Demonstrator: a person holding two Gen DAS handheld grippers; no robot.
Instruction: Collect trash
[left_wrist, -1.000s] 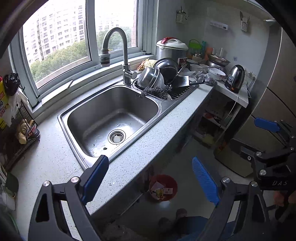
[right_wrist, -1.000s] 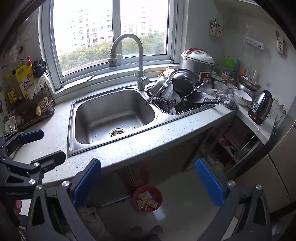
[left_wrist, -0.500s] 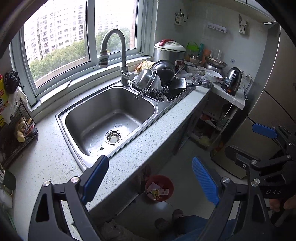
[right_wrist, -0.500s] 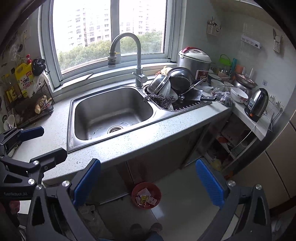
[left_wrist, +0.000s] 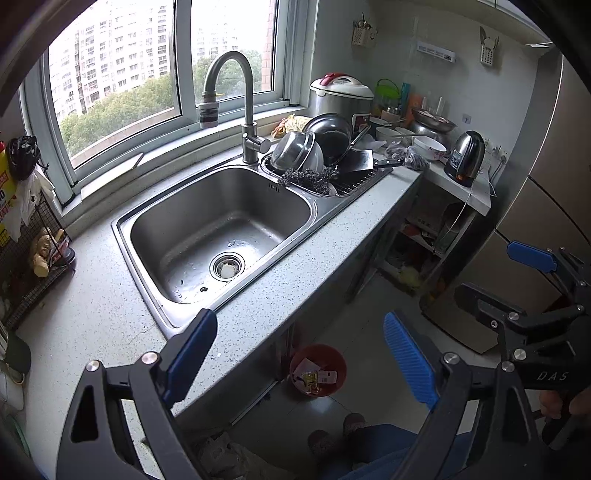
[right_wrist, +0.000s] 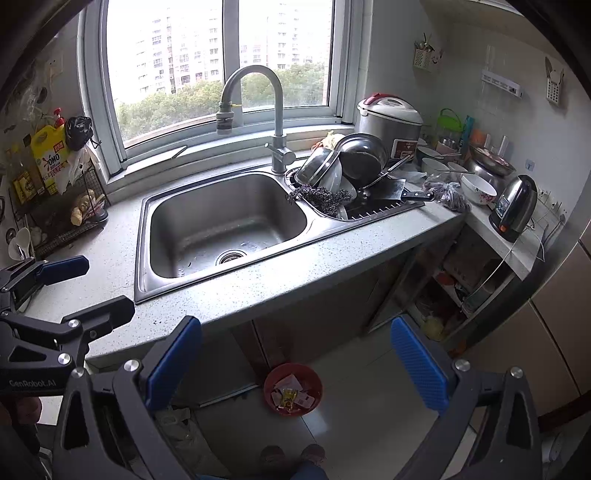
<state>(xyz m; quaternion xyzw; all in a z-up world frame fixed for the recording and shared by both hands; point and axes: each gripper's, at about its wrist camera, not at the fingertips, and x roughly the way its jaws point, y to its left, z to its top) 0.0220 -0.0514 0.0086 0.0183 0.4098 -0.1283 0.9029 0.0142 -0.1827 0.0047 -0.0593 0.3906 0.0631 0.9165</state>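
left wrist view: a red waste bin (left_wrist: 318, 369) stands upright on the pale floor beneath the speckled counter (left_wrist: 291, 266), its round mouth facing up and holding crumpled paper and a yellow wrapper (left_wrist: 310, 378); white scraps sit in the drain (left_wrist: 227, 265) of the steel sink (left_wrist: 221, 229). the left gripper (left_wrist: 299, 363) hangs above the counter edge, its blue pads spread wide with nothing between them and touching nothing. the right gripper (left_wrist: 532, 280) shows at the right edge, also parted and empty.

right wrist view: the same bin (right_wrist: 293, 389) sits on the floor just in front of the cabinet, mouth up, litter piled inside, a person's shoes (right_wrist: 291, 456) near it. the right gripper (right_wrist: 295, 363) hovers over it, pads wide apart, gripping nothing. the left gripper (right_wrist: 74, 291) enters at left over the counter, apart and empty.
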